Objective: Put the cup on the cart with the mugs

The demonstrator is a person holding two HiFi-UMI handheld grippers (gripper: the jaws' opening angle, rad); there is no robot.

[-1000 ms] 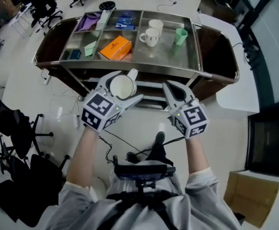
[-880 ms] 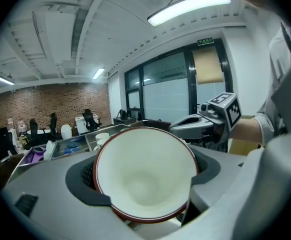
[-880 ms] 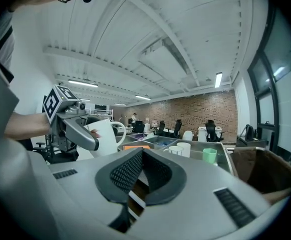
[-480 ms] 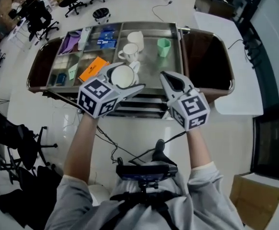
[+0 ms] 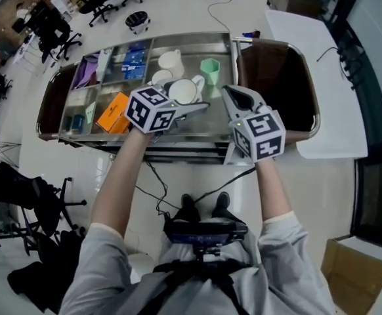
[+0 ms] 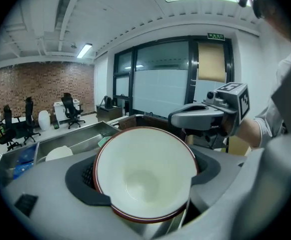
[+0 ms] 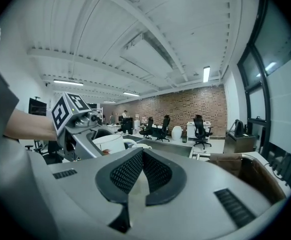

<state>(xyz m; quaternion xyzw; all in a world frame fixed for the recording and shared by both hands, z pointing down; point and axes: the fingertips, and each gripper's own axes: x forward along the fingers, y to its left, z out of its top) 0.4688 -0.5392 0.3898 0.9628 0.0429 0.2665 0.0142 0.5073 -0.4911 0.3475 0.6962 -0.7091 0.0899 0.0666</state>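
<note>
My left gripper (image 5: 190,96) is shut on a white cup with a dark red rim (image 5: 182,90), holding it over the cart's steel top (image 5: 225,58). In the left gripper view the cup (image 6: 145,176) fills the space between the jaws, its mouth facing the camera. Two white mugs (image 5: 170,61) and a green cup (image 5: 209,67) stand on the tray just beyond it. My right gripper (image 5: 228,92) hovers beside it on the right, shut and empty. Its pads meet in the right gripper view (image 7: 142,151), where the left gripper (image 7: 75,119) shows with the cup (image 7: 110,143).
The cart's left compartments hold an orange box (image 5: 110,112), blue packets (image 5: 133,63) and a purple item (image 5: 86,71). Dark brown bins (image 5: 276,77) flank the tray. A white table (image 5: 322,64) stands at the right, office chairs (image 5: 20,189) at the left, cables on the floor.
The person has stepped up to the cart. Both grippers moved forward, and the cup went from in front of the cart to over its steel top beside the mugs.
</note>
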